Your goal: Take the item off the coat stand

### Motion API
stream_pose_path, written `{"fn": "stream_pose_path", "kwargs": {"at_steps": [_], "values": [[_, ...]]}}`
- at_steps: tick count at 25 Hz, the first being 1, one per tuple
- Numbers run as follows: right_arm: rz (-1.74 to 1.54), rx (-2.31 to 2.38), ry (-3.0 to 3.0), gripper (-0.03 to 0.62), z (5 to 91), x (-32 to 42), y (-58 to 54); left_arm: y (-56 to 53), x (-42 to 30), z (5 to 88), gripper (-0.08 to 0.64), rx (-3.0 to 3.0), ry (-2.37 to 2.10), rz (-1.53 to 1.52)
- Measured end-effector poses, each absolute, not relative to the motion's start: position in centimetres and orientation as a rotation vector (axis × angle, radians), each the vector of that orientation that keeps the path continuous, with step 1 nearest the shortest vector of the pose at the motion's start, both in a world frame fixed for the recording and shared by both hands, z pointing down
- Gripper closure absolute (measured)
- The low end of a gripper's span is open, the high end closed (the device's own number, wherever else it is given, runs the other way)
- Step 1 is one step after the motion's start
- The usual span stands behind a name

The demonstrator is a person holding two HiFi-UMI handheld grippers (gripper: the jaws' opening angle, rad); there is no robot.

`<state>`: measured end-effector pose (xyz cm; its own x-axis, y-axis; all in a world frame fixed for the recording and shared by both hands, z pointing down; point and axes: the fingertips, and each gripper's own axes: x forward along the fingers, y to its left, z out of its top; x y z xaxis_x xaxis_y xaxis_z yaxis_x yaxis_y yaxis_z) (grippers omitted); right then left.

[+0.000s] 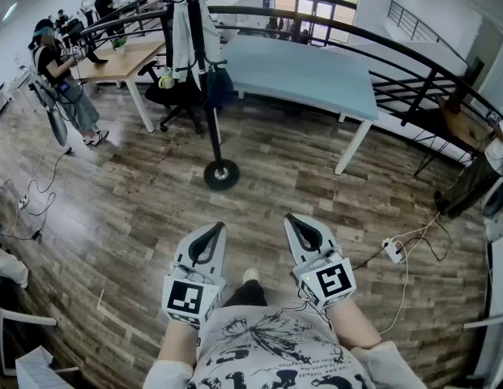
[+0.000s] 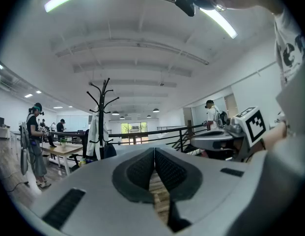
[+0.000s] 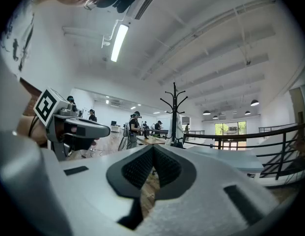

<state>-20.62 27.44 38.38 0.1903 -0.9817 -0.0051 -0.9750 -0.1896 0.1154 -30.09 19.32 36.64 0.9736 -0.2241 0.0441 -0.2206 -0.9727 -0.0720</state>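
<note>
I see my left gripper [image 1: 212, 230] and right gripper [image 1: 293, 220] with jaws together, empty. The coat stand [image 1: 210, 96] is cut off on top, its white garment [image 1: 183, 43] partly hidden.

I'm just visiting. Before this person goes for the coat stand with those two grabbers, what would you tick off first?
1. Left gripper empty: ok, jaws together on nothing.
2. Right gripper empty: ok, also together on nothing.
3. Jaws apart, ready to grab: not ok, both are shut.
4. Coat stand within reach: not ok, it stands well ahead of both grippers.
5. Something hanging on it: ok, a white garment and a dark bag.
6. Which one to take: cannot tell.
</note>
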Motion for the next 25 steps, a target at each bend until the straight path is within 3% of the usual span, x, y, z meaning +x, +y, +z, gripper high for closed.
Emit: {"fn": "stream_pose_path", "kwargs": {"at_steps": [19,25], "values": [[-0.049,2.428,-1.864,0.600,40.0,-18.0,27.9,19.1,-28.9,38.6,0.555,-3.087,0.318,-0.116],[-0.011,2.482,-1.810,0.600,40.6,-14.0,25.5,15.9,-25.8,39.6,0.555,-3.081,0.316,-0.097]]}}
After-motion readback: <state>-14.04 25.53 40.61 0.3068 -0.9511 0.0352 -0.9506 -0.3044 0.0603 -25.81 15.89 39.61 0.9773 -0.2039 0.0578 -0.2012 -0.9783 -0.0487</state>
